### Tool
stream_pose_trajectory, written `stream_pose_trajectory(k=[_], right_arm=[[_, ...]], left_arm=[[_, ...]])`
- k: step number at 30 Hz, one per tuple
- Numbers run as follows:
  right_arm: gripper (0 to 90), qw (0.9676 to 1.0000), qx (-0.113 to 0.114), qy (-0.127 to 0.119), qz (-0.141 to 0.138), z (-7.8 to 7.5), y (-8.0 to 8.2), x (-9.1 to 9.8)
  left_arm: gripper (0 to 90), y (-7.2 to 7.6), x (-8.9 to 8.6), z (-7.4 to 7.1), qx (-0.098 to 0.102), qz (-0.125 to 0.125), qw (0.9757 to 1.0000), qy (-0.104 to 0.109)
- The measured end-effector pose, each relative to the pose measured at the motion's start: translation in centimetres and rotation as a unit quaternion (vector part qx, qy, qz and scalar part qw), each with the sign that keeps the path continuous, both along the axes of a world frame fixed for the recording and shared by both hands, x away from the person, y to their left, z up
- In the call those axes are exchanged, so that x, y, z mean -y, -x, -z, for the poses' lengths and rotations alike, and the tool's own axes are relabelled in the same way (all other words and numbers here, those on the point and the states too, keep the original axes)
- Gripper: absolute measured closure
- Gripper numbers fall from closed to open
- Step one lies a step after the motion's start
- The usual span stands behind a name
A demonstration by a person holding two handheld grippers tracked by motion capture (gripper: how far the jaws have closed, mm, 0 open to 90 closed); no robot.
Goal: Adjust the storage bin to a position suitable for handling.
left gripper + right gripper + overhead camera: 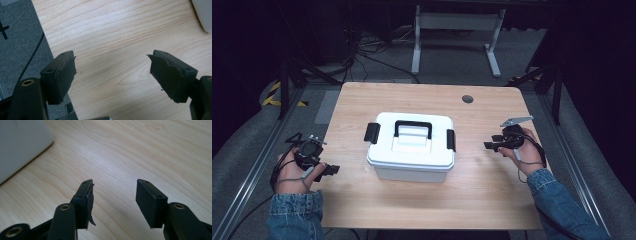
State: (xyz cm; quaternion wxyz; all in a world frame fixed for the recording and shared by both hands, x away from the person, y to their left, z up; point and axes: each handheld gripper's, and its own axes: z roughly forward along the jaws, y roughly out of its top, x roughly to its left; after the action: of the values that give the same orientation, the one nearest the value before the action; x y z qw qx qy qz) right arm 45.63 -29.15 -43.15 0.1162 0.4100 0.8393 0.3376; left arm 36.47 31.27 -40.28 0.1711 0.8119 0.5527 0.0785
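One white lidded box (411, 146), black handle and latches, between two wide-open hand-held grippers.

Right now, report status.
Left gripper open, empty. Right gripper open, empty. White box mid-table, lid on, untouched. Nothing in the way.
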Motion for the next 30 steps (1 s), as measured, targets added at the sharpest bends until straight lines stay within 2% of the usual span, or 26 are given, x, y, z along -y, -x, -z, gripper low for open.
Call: stream_pose_trajectory(k=[6, 7, 8, 9, 10, 14, 18, 20, 25, 26, 30], right_arm=[[48.1, 0.9997, 0.014, -0.005, -0.019, -2.3, 0.3, -1.4], [48.1, 0.9997, 0.014, -0.005, -0.019, -2.3, 0.3, -1.4], [48.2, 0.9994, 0.02, -0.009, -0.028, -3.3, 0.4, -1.9], [48.2, 0.9994, 0.02, -0.009, -0.028, -3.3, 0.4, -1.9], [48.4, 0.9991, 0.021, -0.013, -0.035, -4.1, 0.3, -2.4], [49.1, 0.9987, 0.019, -0.015, -0.044, -5.3, 0.1, -3.2], [49.4, 0.9984, 0.019, -0.017, -0.05, -6.1, -0.1, -3.9], [49.6, 0.9978, 0.022, -0.02, -0.06, -7.3, -0.3, -4.7], [49.6, 0.997, 0.023, -0.03, -0.067, -8.5, -0.4, -5.5], [51.9, 0.9964, 0.02, -0.033, -0.075, -9.3, -0.5, -6.0], [54.9, 0.996, 0.023, -0.026, -0.083, -10.2, -0.6, -6.6]], left_arm=[[21.1, -0.2, 0.3, -0.3, 0.007, 0.007, 0.9999, -0.001], [21.1, -0.2, 0.3, -0.3, 0.009, 0.005, 0.9999, -0.001], [21.1, -0.3, 0.3, -0.4, 0.009, 0.006, 0.9999, 0.0], [21.1, -0.3, 0.3, -0.4, 0.009, 0.006, 0.9999, 0.0], [21.1, -0.3, 0.3, -0.4, 0.007, 0.005, 1.0, 0.001], [21.1, -0.6, 0.2, -0.4, 0.008, 0.004, 1.0, 0.002], [21.1, -0.9, 0.4, -0.5, 0.008, 0.004, 0.9999, 0.005], [21.1, -1.1, 0.6, -0.5, 0.007, 0.008, 0.9999, 0.006], [21.1, -1.4, 0.8, -0.4, 0.006, 0.016, 0.9999, 0.002], [21.0, -1.5, 0.9, -0.4, 0.002, 0.016, 0.9999, 0.004], [21.0, -1.7, 1.0, -0.4, 0.002, 0.018, 0.9998, 0.001]])
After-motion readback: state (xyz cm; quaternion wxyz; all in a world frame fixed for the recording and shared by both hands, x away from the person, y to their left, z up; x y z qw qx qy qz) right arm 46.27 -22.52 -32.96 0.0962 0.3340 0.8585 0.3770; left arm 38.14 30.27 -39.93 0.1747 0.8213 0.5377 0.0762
